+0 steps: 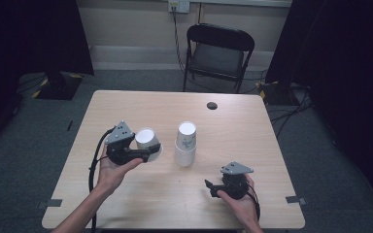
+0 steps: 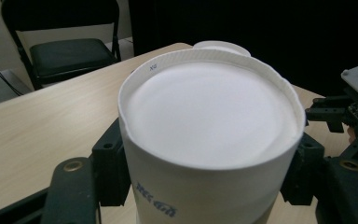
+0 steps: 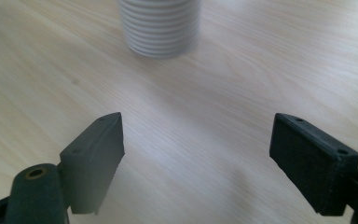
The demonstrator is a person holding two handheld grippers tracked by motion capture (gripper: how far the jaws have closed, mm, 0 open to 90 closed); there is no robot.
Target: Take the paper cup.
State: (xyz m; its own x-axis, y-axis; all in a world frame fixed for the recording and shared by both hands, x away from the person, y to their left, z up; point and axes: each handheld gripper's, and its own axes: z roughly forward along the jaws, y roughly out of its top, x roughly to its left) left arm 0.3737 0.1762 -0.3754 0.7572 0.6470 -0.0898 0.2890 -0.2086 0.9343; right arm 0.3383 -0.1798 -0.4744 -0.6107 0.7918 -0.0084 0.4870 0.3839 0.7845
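My left gripper (image 1: 148, 153) is shut on a white paper cup (image 1: 146, 141), held bottom-up just above the wooden table (image 1: 141, 194) at centre left. In the left gripper view the cup (image 2: 209, 121) sits between the two black jaws with its flat base facing the camera and blue print on its side. A stack of white paper cups (image 1: 186, 144) stands upside down in the middle of the table, to the right of the held cup. My right gripper (image 1: 209, 187) is near the front right, open, with bare tabletop between its jaws (image 3: 200, 158); the stack (image 3: 161, 28) is ahead of it.
A small dark round mark or hole (image 1: 212, 105) lies near the table's far edge. A black folding chair (image 1: 218, 53) stands behind the table. Cables run over the grey floor at the right (image 1: 291, 114), and black curtains hang on both sides.
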